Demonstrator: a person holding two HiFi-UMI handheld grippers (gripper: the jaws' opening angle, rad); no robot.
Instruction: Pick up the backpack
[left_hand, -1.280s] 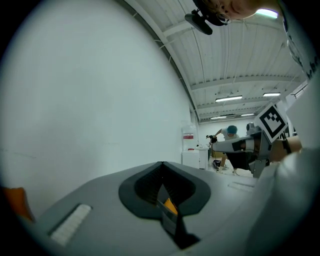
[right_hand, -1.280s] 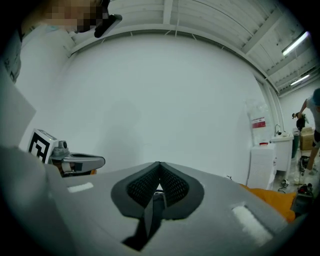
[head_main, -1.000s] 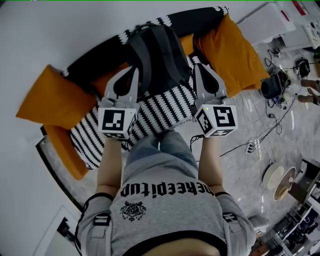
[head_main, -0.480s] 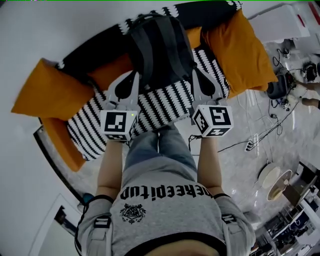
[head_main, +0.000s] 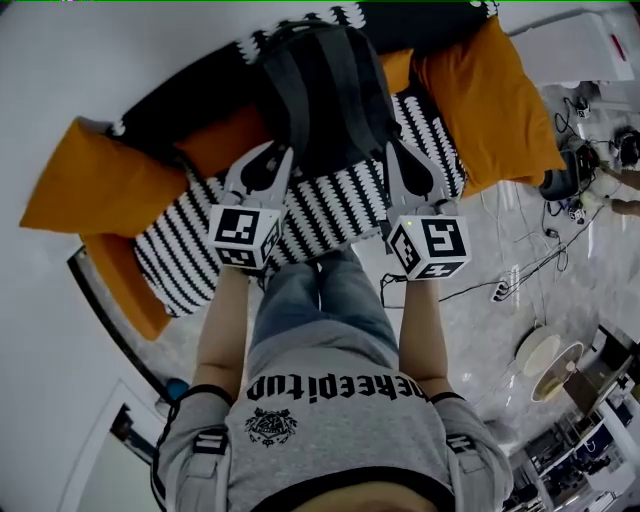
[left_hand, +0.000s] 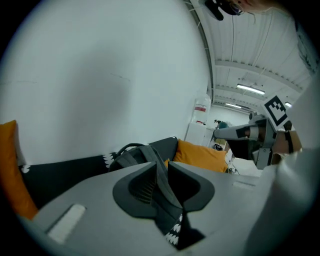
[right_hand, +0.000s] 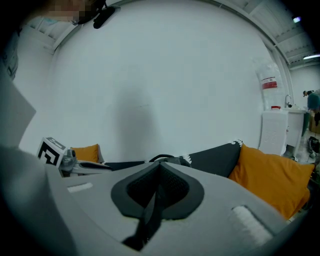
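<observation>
Looked like a lab or test hall w/ a mock living-rm corner, not a real home. Sofa (head_main: 185, 112) w/ orange cushions (head_main: 492, 100) & striped throw (head_main: 340, 205) sat at 12 o'clock against a bare white wall (head_main: 90, 60). At 3–4 o'clock, loose cables (head_main: 548, 248) & a power strip (head_main: 497, 291) lay on glossy floor (head_main: 480, 335). Cluttered shelving (head_main: 588, 440) at 5. Overhead: high ribbed ceiling (left_hand: 240, 55) w/ strip lights (left_hand: 251, 89).

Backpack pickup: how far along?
Done: nothing lifted; the backpack sits on the striped sofa. In hand: right gripper is shut on the right-side strap; left gripper jaws have just been opening, left-side strap between them. Left: probably regrip, then lift.
</observation>
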